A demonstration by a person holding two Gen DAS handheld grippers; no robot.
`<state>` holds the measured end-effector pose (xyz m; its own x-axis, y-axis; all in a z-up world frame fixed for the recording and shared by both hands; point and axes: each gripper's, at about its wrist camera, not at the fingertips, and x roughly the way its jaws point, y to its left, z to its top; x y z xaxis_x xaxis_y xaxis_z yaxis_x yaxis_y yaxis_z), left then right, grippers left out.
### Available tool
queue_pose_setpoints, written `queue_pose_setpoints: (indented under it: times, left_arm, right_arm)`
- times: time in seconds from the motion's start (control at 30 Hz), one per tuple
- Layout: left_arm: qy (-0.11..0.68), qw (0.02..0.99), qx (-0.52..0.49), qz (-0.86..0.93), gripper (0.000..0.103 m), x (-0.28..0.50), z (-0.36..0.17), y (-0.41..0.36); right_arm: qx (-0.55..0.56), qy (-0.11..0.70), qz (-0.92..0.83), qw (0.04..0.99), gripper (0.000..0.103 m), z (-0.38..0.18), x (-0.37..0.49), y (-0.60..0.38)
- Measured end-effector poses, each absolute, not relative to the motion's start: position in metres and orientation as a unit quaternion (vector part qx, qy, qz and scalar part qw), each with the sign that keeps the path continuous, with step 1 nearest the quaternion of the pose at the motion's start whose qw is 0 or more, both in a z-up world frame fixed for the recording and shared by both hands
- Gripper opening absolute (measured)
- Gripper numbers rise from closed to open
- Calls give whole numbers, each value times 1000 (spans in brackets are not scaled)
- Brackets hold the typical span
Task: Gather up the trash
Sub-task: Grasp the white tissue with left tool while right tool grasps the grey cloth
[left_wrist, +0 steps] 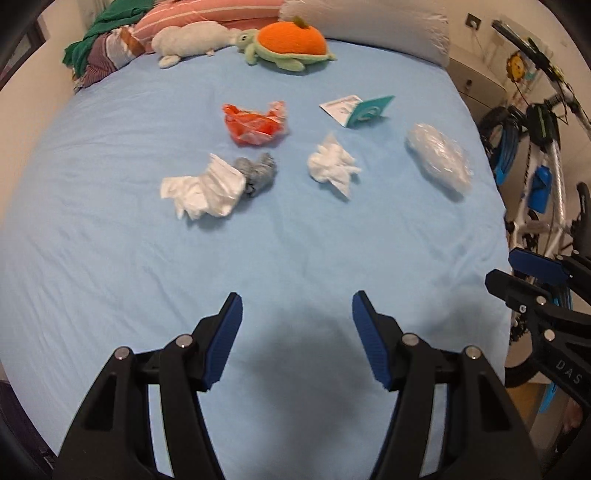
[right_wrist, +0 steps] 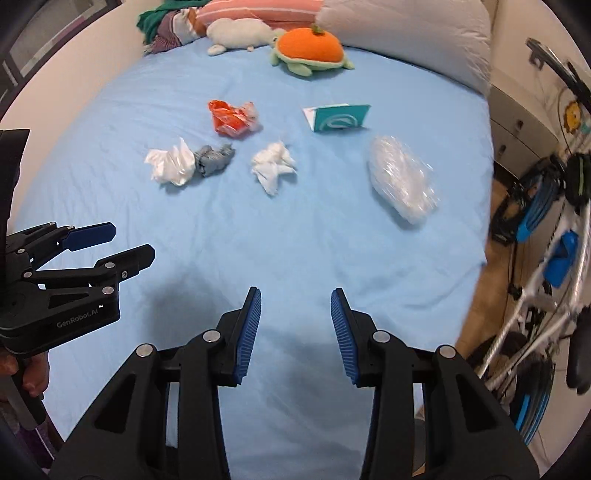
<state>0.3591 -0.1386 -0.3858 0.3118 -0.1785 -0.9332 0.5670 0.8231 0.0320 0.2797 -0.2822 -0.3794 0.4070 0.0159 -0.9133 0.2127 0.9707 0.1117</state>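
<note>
Trash lies on a blue bed sheet (left_wrist: 110,229): a crumpled white plastic bag (left_wrist: 205,190) touching a grey wad (left_wrist: 258,173), an orange wrapper (left_wrist: 255,123), a crumpled white tissue (left_wrist: 332,164), a teal and white card packet (left_wrist: 360,109) and a clear plastic bundle (left_wrist: 441,158). The same items show in the right wrist view: white bag (right_wrist: 171,162), grey wad (right_wrist: 214,158), orange wrapper (right_wrist: 232,116), tissue (right_wrist: 273,166), teal packet (right_wrist: 338,117), clear bundle (right_wrist: 402,177). My left gripper (left_wrist: 297,304) is open and empty above the near sheet. My right gripper (right_wrist: 295,299) is open and empty, to its right.
An orange turtle plush (left_wrist: 291,44), a white plush (left_wrist: 192,38), pillows (left_wrist: 369,26) and folded clothes (left_wrist: 107,48) lie at the head of the bed. A bicycle (left_wrist: 543,166) stands beside the bed's right edge. A wall runs along the left side.
</note>
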Motion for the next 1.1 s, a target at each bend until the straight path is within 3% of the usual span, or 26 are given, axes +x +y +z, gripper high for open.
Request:
queue_pose_setpoints:
  times: [0.4,0.73,0.8,0.87,1.1]
  left_arm:
    - [525,810,166,-203,63,452,-417,-113]
    - [532,810,144,-200,62,495,-450,-112]
    - [544,803,133,-201,57,504,-461,-111]
    - [557,796,119,-205,33,510,-468,-108]
    - [543,803,125,-212,15,503,-462,-99]
  right_arm:
    - [72,541,-9,838,38,-408,400,-248]
    - [72,546,-3,834,38,-431,442,-245]
    - [73,548,-3,833,38,-434,446,-244]
    - [72,550,-1,832,38,-437,449,-242]
    - [68,553,14,830,38,-441,462,-228]
